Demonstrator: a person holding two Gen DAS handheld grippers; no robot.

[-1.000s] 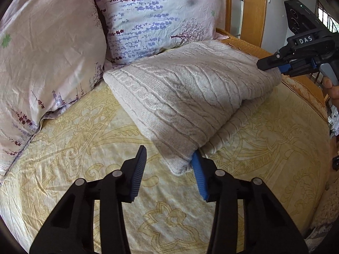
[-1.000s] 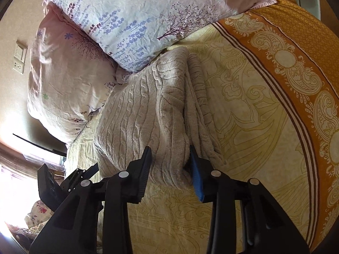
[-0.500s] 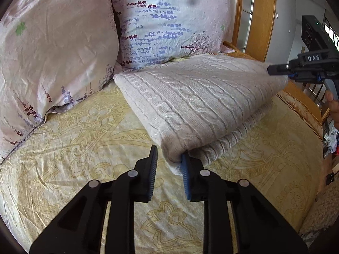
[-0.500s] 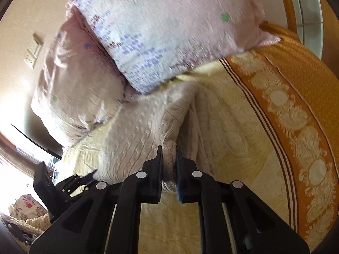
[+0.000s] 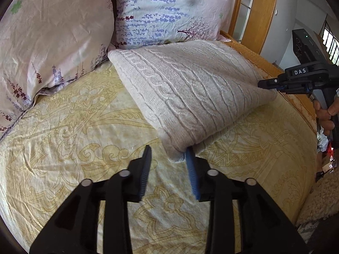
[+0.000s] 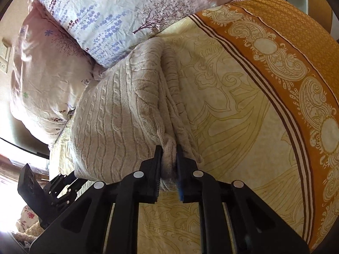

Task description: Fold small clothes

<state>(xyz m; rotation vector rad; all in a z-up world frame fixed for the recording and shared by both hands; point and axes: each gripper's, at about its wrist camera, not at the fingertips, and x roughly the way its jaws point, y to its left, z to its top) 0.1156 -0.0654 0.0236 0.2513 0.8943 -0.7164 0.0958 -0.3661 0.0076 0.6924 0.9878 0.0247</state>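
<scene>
a yellow patterned bed (image 5: 89,127) carries a folded beige knit sweater (image 5: 190,93) and two floral pillows (image 5: 169,10).

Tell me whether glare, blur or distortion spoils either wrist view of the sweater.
Left wrist: sharp and evenly lit; the sweater shows its cable knit clearly, though the fisheye bows the bedspread. Right wrist: also sharp, with blown-out backlight at the lower left edge and bright sheen on the pillows; the sweater fold itself stays readable.
</scene>
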